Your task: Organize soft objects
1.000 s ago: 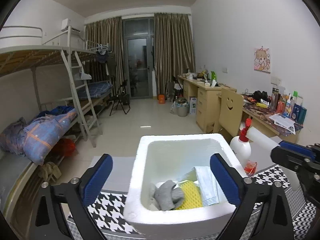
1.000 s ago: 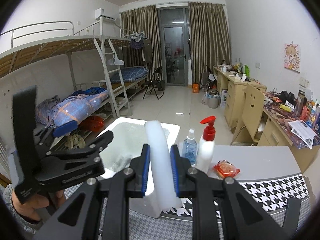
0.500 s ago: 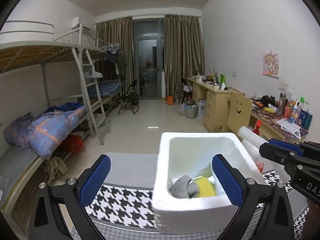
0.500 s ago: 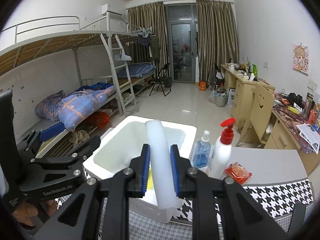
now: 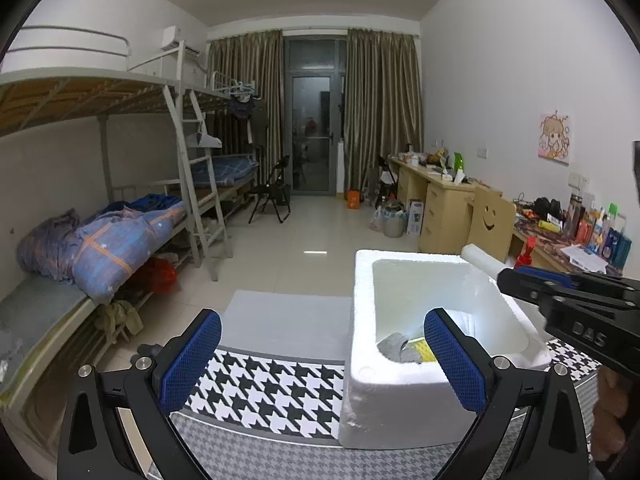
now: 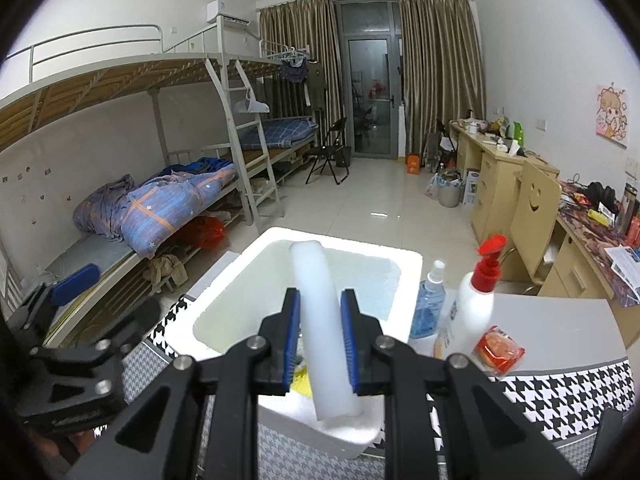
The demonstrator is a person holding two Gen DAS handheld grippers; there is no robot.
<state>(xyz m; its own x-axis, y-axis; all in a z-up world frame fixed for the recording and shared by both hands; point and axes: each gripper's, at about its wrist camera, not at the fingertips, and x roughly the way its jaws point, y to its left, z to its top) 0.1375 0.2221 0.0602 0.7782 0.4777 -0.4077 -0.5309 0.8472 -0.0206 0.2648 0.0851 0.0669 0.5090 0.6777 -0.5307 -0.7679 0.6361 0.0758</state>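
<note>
So the right gripper (image 6: pixel 320 344) carried its white foam tube (image 6: pixel 320 320) over the white styrofoam box (image 6: pixel 412 276); left gripper (image 5: pixel 320 360) slid off leftward.

"DAS" in raised letters on right gripper (image 5: pixel 520 280) body

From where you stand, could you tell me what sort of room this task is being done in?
Most likely a shared student dormitory room: metal bunk beds with a ladder line one wall, and wooden study desks cluttered with personal items line the other.
</note>
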